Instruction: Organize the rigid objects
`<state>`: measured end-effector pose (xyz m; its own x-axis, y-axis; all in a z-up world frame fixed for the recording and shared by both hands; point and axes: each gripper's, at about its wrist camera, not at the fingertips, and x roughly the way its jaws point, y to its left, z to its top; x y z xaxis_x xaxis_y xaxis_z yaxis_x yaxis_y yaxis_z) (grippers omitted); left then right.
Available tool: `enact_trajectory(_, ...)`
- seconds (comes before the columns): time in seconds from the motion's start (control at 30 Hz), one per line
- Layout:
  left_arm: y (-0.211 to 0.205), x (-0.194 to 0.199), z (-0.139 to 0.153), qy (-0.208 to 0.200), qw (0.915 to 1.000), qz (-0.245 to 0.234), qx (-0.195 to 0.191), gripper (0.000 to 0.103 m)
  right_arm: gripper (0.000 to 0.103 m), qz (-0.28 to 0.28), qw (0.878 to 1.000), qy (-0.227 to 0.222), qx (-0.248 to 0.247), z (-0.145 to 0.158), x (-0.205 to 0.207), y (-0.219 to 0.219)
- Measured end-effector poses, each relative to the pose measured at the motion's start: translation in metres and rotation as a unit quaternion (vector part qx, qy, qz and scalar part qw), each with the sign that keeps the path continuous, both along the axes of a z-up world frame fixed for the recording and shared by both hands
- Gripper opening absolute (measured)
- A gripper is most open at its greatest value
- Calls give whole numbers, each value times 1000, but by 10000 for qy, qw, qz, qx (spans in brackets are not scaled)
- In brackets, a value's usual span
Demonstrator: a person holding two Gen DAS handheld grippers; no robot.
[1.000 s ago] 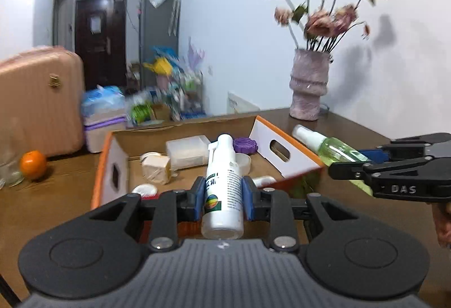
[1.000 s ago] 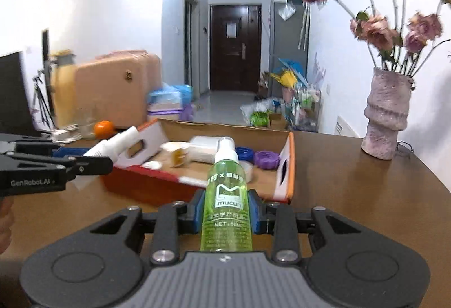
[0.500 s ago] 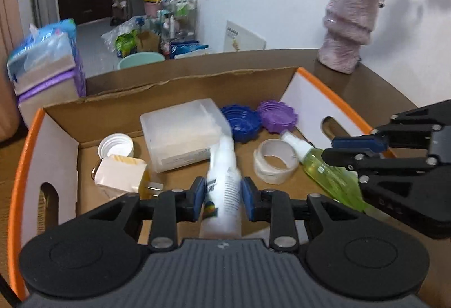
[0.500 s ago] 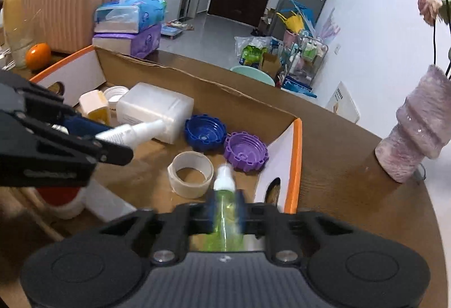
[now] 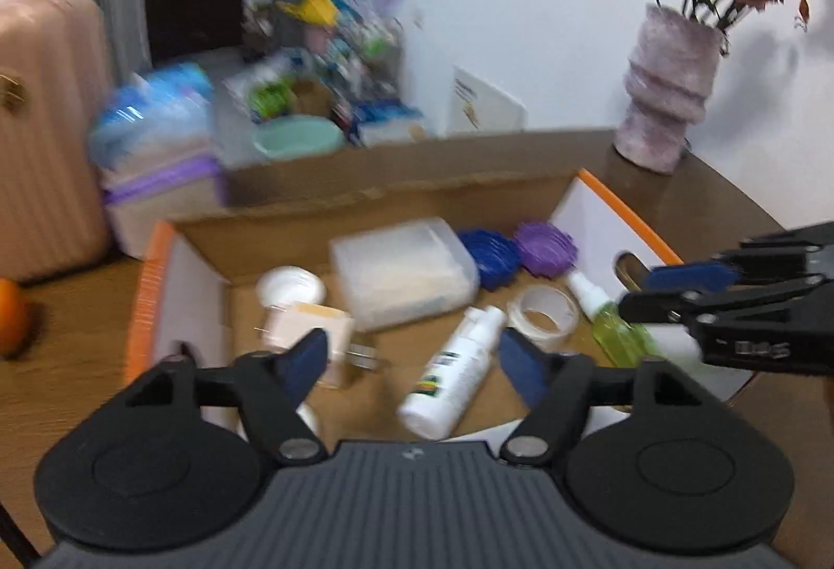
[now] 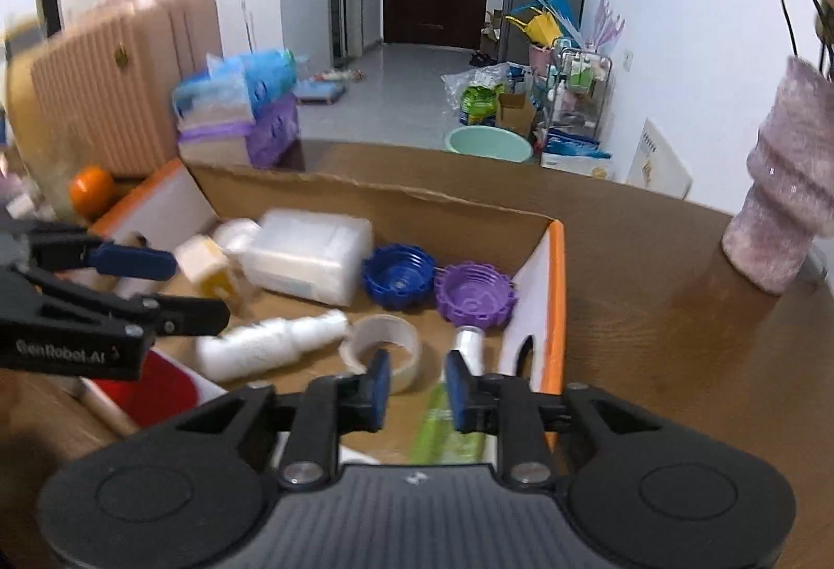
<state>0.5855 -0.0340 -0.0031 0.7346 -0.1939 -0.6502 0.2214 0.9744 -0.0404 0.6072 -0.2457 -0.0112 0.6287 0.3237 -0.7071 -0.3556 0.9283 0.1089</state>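
A cardboard box (image 5: 396,188) with orange-edged white flaps sits on the brown table. The white spray bottle (image 5: 453,371) lies on the box floor, free, below my open left gripper (image 5: 414,355); it also shows in the right wrist view (image 6: 266,345). The green spray bottle (image 5: 612,329) lies by the right flap; in the right wrist view (image 6: 448,423) it lies under my right gripper (image 6: 414,379), whose jaws stand apart and do not touch it. Both grippers hover over the box's near side.
In the box lie a clear plastic case (image 6: 307,254), a tape roll (image 6: 383,342), blue (image 6: 399,274) and purple (image 6: 474,295) lids, a white lid (image 5: 289,287) and a small yellow-white box (image 6: 206,259). A pink vase (image 6: 787,204) stands right; an orange (image 6: 91,188) left.
Both grippers opened and let go of their bottles, which now lie in the box. Both grippers drew back and up a little.
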Motion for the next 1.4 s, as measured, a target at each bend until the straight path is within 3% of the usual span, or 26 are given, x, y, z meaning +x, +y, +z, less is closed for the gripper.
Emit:
enact_trajectory(0.03, 1, -10, 5, -160, 9998, 56, 119, 84, 45, -63, 9998, 36, 158, 4, -7, -3)
enact_trajectory(0.13, 7, -37, 19, -501, 9978, 300, 322, 93, 49, -163, 9997, -63, 191, 18, -27, -6)
enact_trajectory(0.23, 19, -70, 34, -891, 9937, 649, 211, 101, 60, -231, 9991, -311, 191, 35, -55, -7)
enact_trajectory(0.3, 24, -91, 42, -1090, 9907, 794, 201, 102, 61, -273, 9980, -526, 213, 45, -73, -6)
enact_trajectory(0.47, 30, -148, 51, -1854, 9784, 879, 267, 103, 85, -350, 9883, -1479, 142, 63, -133, -4)
enact_trajectory(0.53, 32, -173, 48, -2315, 9676, 969, 282, 103, 86, -347, 9802, -1949, 24, 66, -158, -2)
enact_trajectory(0.6, 34, -191, 42, -2523, 9622, 990, 265, 103, 87, -426, 9735, -2246, 23, 67, -178, -4)
enact_trajectory(0.77, 42, -233, 29, -2599, 9609, 953, -74, 103, 94, -690, 9586, -2748, 277, 58, -231, -7)
enact_trajectory(0.93, 50, -273, 17, -2593, 9585, 1173, -178, 103, 97, -900, 9505, -2912, 612, 42, -279, -8)
enact_trajectory(1.07, 60, -320, 5, -2734, 9526, 1316, -227, 103, 97, -916, 9464, -3044, 577, 31, -321, -7)
enact_trajectory(1.2, 58, -383, -13, -2768, 9487, 1526, 18, 103, 100, -859, 9412, -3228, 511, 15, -376, -4)
enact_trajectory(1.33, 41, -451, -27, -2824, 9523, 1064, 462, 103, 101, -539, 9479, -3125, 295, -8, -438, 5)
enact_trajectory(1.4, 36, -483, -35, -2837, 9524, 1015, 471, 103, 101, -510, 9508, -3053, 121, -16, -464, 10)
